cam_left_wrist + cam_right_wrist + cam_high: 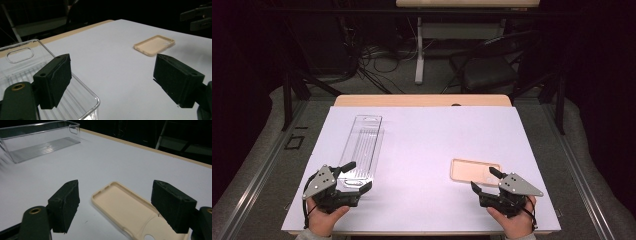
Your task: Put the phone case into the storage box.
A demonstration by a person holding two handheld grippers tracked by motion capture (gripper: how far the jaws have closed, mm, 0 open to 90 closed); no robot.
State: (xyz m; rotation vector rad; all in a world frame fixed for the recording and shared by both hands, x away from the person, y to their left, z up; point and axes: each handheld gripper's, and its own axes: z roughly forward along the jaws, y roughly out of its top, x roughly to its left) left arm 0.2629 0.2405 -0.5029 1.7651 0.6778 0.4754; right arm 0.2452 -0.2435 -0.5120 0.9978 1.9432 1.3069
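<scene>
A long clear plastic tray (362, 145) lies on the left of the white table, and a beige phone case (474, 171) lies hollow side up on the right. My left gripper (356, 176) is open at the tray's near end. In the left gripper view one jaw hangs over the tray (22, 62), the other over bare table, and the tray's corner sits between them untouched. My right gripper (485, 180) is open just short of the case's near right corner. In the right gripper view the case (125, 207) lies between and beyond the spread jaws, with no pad touching it.
The white sheet (427, 140) covers a wooden table whose far edge (422, 100) shows beyond it. A chair (489, 70), cables and table legs stand on the dark floor behind. The phone case (153, 45) and the other gripper (197, 16) appear far off in the left gripper view.
</scene>
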